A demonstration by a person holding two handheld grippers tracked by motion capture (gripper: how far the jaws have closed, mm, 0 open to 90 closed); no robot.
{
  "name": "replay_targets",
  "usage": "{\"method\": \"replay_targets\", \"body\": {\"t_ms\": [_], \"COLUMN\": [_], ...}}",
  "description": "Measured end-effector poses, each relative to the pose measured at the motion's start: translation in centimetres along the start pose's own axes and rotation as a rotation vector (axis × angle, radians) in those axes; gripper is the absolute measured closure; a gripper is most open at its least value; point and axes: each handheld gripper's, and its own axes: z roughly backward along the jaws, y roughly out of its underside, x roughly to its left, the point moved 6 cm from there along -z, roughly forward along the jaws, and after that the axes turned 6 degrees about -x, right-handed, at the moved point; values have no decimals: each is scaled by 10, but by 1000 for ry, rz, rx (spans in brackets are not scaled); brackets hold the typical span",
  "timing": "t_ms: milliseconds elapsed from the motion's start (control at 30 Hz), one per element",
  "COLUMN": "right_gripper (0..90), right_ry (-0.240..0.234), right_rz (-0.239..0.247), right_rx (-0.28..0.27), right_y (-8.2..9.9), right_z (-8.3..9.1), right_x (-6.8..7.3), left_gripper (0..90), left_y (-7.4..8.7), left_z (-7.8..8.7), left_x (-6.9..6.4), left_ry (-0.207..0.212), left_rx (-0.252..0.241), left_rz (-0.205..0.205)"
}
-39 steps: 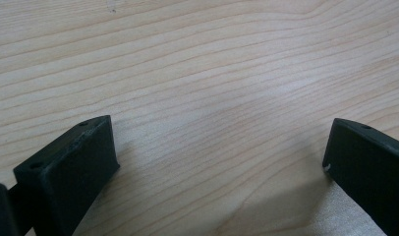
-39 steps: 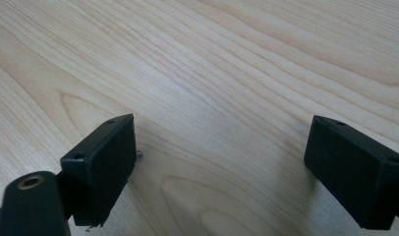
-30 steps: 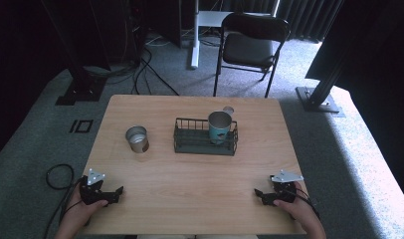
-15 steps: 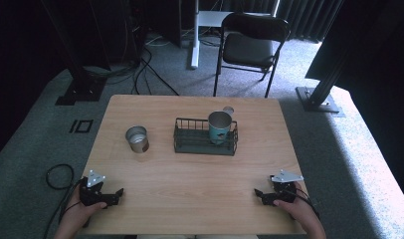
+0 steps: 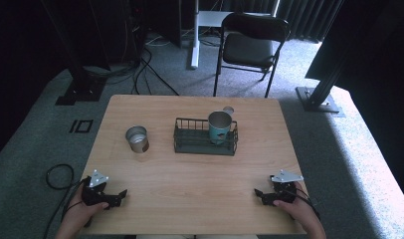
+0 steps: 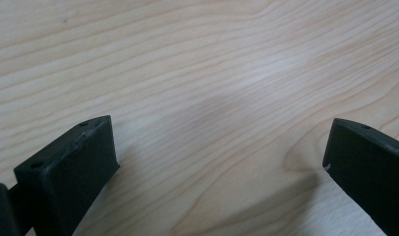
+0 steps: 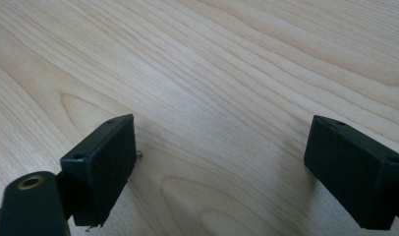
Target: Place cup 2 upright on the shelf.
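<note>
Left gripper (image 5: 121, 193) sat lower left of the frame and right gripper (image 5: 258, 192) lower right, both resting on the table (image 5: 200, 199), jaws spread wide, gripping nothing. Nearest thing, a small open-topped metal can (image 5: 137, 139) with brownish side, stood upright centre-left, just left of the black wire basket (image 5: 190, 144) holding a teal cup (image 5: 220, 127).

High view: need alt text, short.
A person's hands rest a left gripper and a right gripper on the near corners of a wooden table. Farther off, a teal can stands in a wire basket; a metal can stands left of it.
</note>
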Motion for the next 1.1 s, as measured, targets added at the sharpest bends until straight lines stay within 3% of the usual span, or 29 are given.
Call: {"method": "replay_targets", "body": {"t_ms": [367,567,833,1100], "right_gripper": [118,118,118,118], "right_ry": [0,0,0,0], "right_rz": [0,0,0,0], "right_rx": [0,0,0,0], "right_y": [0,0,0,0], "right_z": [0,0,0,0], "right_x": [0,0,0,0], "left_gripper": [3,3,3,3], "left_y": [-15,-27,-39,-54], "left_z": [-5,-4,-5,-8], "left_x": [-5,-6,-6,-3], "left_ry": [27,20,27,19], "left_rx": [-61,-108,-126,-173], "left_rz": [6,7,4,24]}}
